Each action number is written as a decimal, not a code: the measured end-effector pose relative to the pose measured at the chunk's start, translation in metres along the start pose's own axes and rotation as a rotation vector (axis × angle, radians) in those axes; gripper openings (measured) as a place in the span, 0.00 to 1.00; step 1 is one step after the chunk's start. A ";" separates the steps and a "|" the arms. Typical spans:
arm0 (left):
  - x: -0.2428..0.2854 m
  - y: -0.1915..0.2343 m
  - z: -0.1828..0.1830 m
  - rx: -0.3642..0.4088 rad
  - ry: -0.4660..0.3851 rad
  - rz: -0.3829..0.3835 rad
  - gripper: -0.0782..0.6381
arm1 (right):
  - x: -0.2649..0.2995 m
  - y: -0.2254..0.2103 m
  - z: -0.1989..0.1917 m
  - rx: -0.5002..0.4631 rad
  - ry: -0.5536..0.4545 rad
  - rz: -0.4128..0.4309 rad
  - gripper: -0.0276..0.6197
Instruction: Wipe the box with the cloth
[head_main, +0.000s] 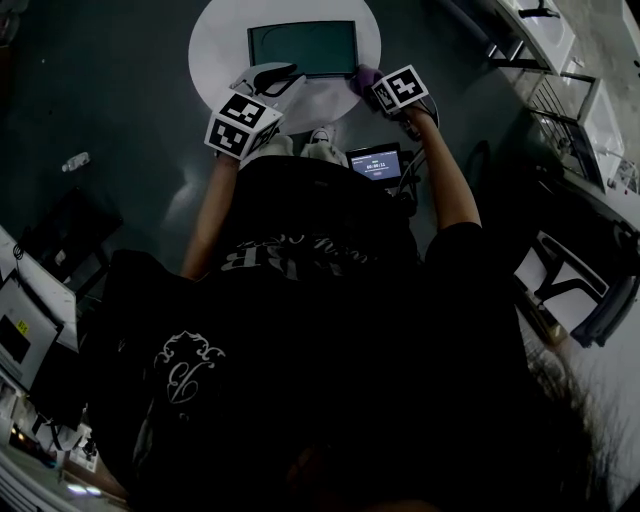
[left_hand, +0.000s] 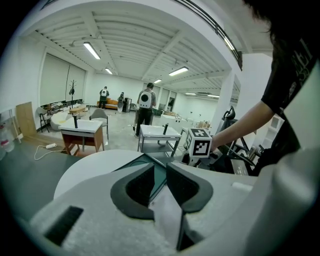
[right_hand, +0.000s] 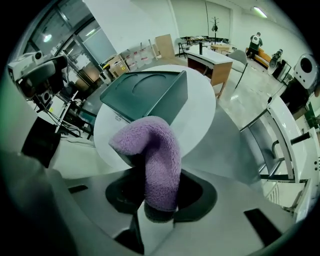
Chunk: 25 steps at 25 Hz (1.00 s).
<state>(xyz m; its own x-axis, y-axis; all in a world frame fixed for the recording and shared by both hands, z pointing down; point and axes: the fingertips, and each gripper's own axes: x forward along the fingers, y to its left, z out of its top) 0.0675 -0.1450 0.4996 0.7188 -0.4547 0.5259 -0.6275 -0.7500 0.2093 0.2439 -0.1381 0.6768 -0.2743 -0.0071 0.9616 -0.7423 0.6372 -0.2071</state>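
Note:
A dark green box (head_main: 300, 47) lies flat on a round white table (head_main: 215, 40). My right gripper (head_main: 372, 82) is at the box's right near corner, shut on a purple fleecy cloth (head_main: 364, 77). In the right gripper view the cloth (right_hand: 157, 155) stands up from the jaws and curls over toward the box (right_hand: 145, 92), hanging just short of its near corner. My left gripper (head_main: 285, 75) hovers over the table's near edge in front of the box. Its jaws (left_hand: 160, 167) stand a narrow gap apart with nothing between them, and the box (left_hand: 136, 160) lies just beyond.
A small lit screen (head_main: 375, 162) sits by the person's waist under the right arm. Dark floor surrounds the table (right_hand: 200, 115). Desks with monitors (head_main: 25, 320) stand at the left and a chair (head_main: 585, 290) at the right. Tables and people (left_hand: 145, 102) fill the far hall.

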 end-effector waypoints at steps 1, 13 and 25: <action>0.000 0.001 0.000 -0.003 -0.001 0.006 0.23 | 0.001 -0.004 0.000 -0.007 0.008 -0.002 0.22; -0.019 0.038 -0.005 -0.048 -0.007 0.063 0.23 | 0.005 -0.036 0.038 -0.047 0.067 -0.045 0.22; -0.046 0.079 -0.018 -0.104 0.000 0.128 0.23 | -0.008 -0.085 0.109 -0.072 0.058 -0.122 0.22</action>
<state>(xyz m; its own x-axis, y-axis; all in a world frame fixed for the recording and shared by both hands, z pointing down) -0.0208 -0.1747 0.5067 0.6310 -0.5433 0.5538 -0.7415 -0.6322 0.2246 0.2428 -0.2759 0.6670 -0.1475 -0.0449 0.9880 -0.7219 0.6878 -0.0766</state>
